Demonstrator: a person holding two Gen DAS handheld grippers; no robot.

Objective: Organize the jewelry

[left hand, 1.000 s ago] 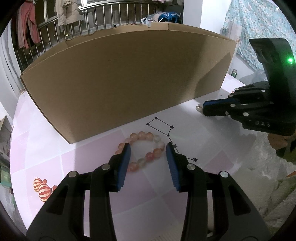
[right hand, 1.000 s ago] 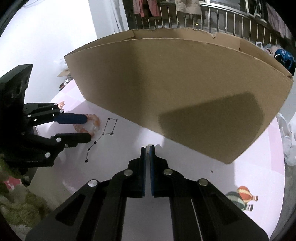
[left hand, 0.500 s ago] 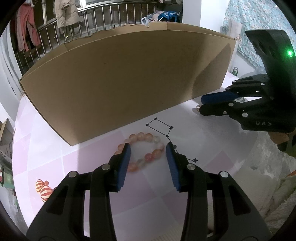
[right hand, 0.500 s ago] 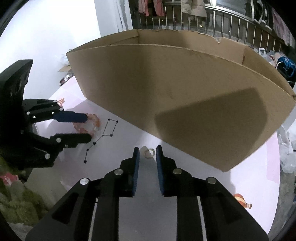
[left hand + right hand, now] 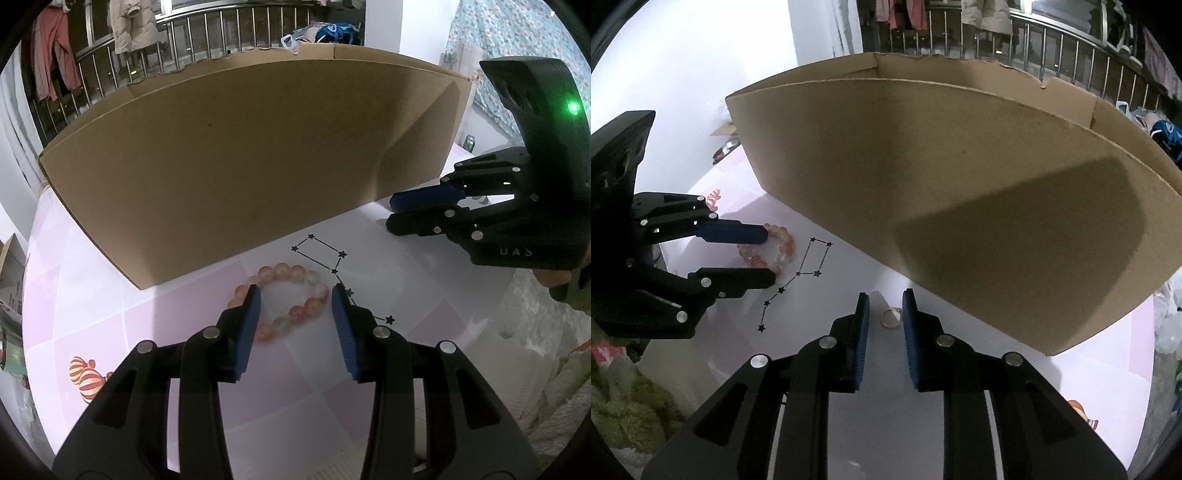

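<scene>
So we're sitting with both tools down low over the counter, right in front of a big cardboard box. The left tool is hanging with its jaws apart around the pink bead bracelet, which is lying flat on the counter just beside the printed star pattern. The left blue pad is covering part of the beads, so we can't tell if it's touching them; the right pad is standing clear, so nothing's squeezed. Over on the other side, the right tool is sitting with a narrow gap between its pads; the jaws have just been closing a bit after popping open. A small ring is lying on the counter in that gap, not pinched, close to the box wall.
</scene>
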